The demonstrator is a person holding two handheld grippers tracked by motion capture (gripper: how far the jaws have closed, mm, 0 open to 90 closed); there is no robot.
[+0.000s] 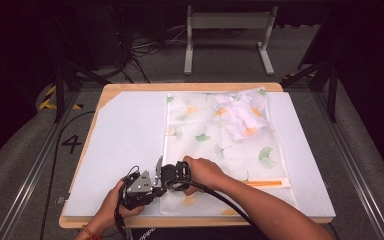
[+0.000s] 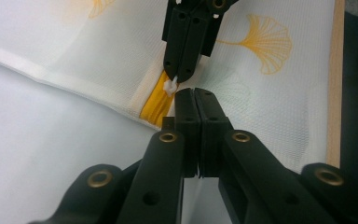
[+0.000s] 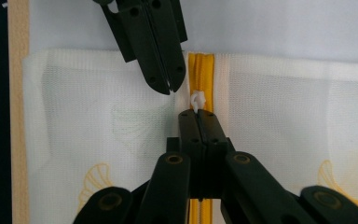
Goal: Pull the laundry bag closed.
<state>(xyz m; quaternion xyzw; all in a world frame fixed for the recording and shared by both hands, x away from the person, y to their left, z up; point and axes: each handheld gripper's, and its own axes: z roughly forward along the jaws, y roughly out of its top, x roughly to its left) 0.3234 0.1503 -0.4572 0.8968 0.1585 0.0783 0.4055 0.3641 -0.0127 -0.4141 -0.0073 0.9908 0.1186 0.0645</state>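
Note:
A white mesh bag (image 1: 220,147) printed with ginkgo leaves lies flat on the table, with white cloth (image 1: 240,117) bunched inside its far end. Its yellow zipper (image 3: 196,70) runs along the near side. The left gripper (image 1: 156,181) is shut on the bag's mesh right beside the zipper's end (image 2: 154,106). Tip to tip with it, the right gripper (image 1: 165,176) is shut on the white zipper pull (image 3: 197,100). In the left gripper view the pull (image 2: 170,86) shows at the right gripper's tips (image 2: 182,74).
A white sheet (image 1: 125,135) covers the wooden table (image 1: 190,86); its near edge lies just below the hands. An orange stretch of zipper (image 1: 265,183) shows near the bag's right corner. Metal frame legs and cables stand on the floor beyond the table.

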